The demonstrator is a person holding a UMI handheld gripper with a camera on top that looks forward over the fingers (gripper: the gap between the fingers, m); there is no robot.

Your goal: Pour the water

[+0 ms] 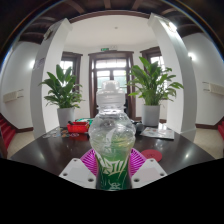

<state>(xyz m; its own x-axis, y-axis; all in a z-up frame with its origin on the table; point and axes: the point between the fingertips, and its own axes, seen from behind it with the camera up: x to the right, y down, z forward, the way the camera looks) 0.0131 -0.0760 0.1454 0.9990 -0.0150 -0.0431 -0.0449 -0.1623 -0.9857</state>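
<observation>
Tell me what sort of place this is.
Probably an office lobby or reception room: two large potted plants flank a wood-framed door, and a dark table stands in front. The gripper is shut on a clear plastic bottle.

A clear plastic bottle (111,140) stands upright between the gripper (112,163) fingers, its green label low on the body and its cap (110,88) on. The pink pads (93,160) press against the bottle on both sides, so the fingers are closed on it. Beyond the bottle lies a dark table (50,150), with a small red thing (151,155) on it just right of the bottle. Farther back stand two potted plants, the left plant (63,92) and the right plant (153,85), each in a white pot, flanking a door (110,75) with glass panes. White pillars rise at either side of the door.
</observation>
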